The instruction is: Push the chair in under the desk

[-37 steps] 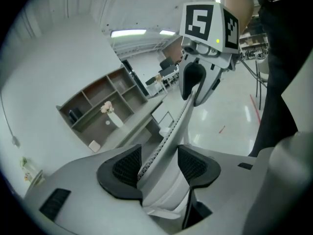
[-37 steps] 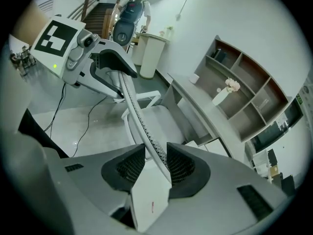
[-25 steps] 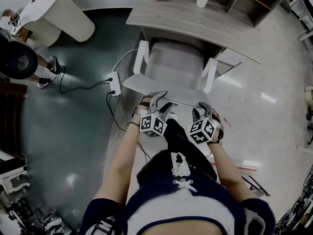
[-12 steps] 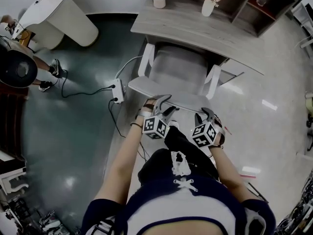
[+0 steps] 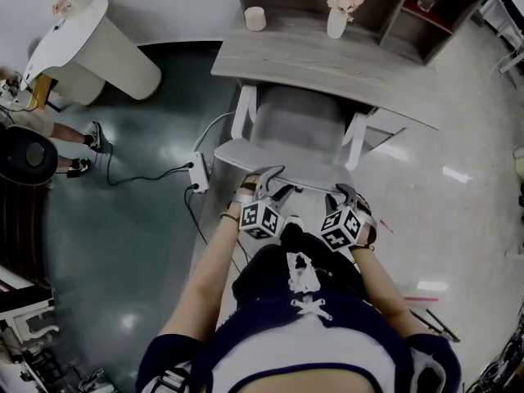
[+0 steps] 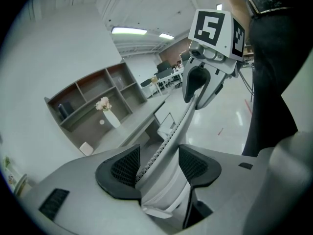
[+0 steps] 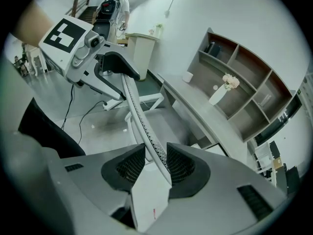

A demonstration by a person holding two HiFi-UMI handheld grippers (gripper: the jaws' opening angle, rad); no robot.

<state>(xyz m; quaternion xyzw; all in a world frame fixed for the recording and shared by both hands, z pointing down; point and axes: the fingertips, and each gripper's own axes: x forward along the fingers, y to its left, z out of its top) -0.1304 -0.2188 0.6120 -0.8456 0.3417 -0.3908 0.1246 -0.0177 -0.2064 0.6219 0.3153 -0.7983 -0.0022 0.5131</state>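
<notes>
The grey chair [image 5: 299,125] stands with its seat partly under the grey wooden desk [image 5: 311,60], white armrests on both sides. Its backrest top edge [image 5: 286,170] faces me. My left gripper [image 5: 270,183] is shut on the left part of that edge, which runs as a mesh rim [image 6: 168,138] between the pads [image 6: 124,166]. Further right on the same rim [image 7: 146,131], my right gripper [image 5: 347,198] is shut too. Each gripper shows in the other's view: the right gripper [image 6: 200,84] and the left gripper [image 7: 113,65].
A vase of flowers [image 5: 337,19] and a small white cup [image 5: 255,19] stand on the desk before an open shelf unit [image 5: 409,6]. A power strip [image 5: 196,170] with cables lies on the floor left of the chair. A white rounded table [image 5: 90,43] and a person's feet [image 5: 86,137] are at far left.
The chair has slid forward, its seat further under the desk. Both grippers have kept their hold on the backrest and moved forward with it.
</notes>
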